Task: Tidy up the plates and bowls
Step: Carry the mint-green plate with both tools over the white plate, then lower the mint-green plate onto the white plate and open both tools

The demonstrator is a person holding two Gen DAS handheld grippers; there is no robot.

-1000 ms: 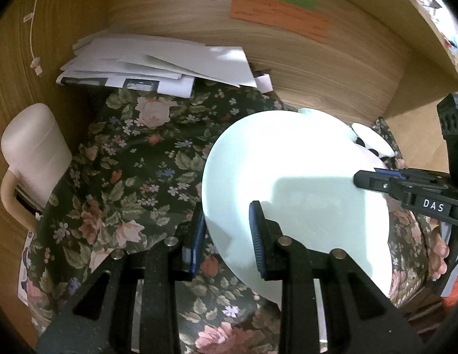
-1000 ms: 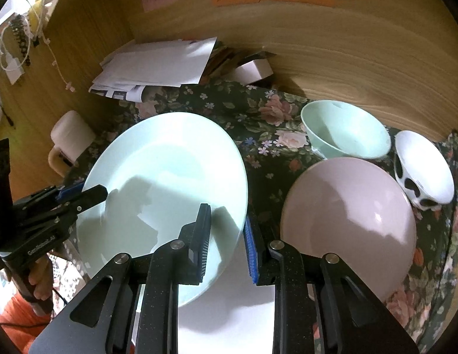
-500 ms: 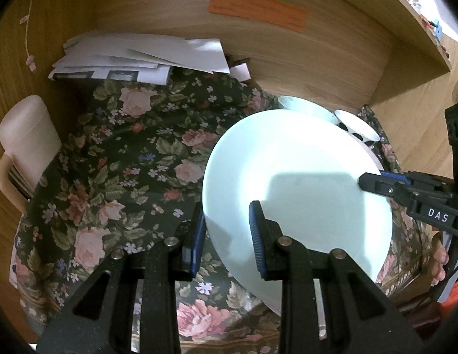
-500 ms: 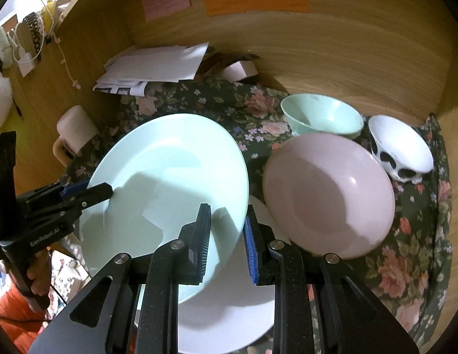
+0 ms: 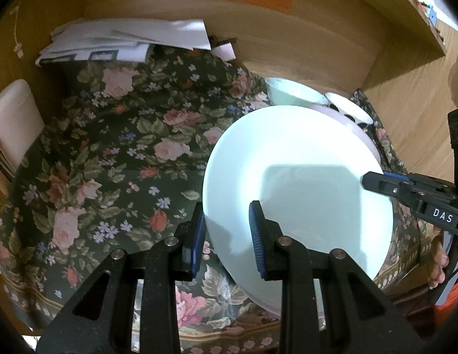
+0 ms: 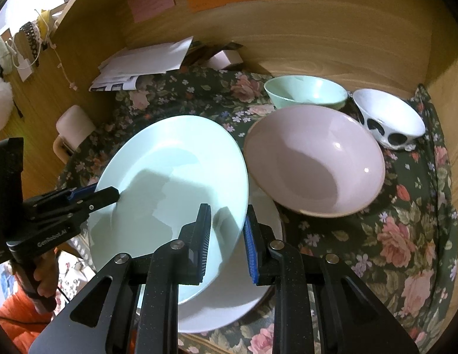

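A pale mint plate [image 5: 302,177] [image 6: 170,171] hangs tilted over the floral tablecloth, held at two sides. My left gripper [image 5: 227,215] is shut on its left rim and shows in the right wrist view [image 6: 111,196]. My right gripper [image 6: 227,215] is shut on the opposite rim and shows in the left wrist view [image 5: 369,181]. Beneath the mint plate a white plate [image 6: 258,265] lies near the table's front edge. Behind it a pink plate [image 6: 314,165] rests, with a mint bowl [image 6: 305,91] and a white black-spotted bowl [image 6: 388,118] further back.
A stack of papers [image 5: 125,41] lies at the back left against the wooden wall [image 5: 302,38], which carries coloured notes. A cream chair back [image 5: 13,118] stands off the table's left edge. Floral cloth [image 5: 111,162] covers the left half of the table.
Both grippers have drawn back toward the table's near edge with the mint plate between them. More of the cloth's front border and the bowls now show. Neither grip has altered.
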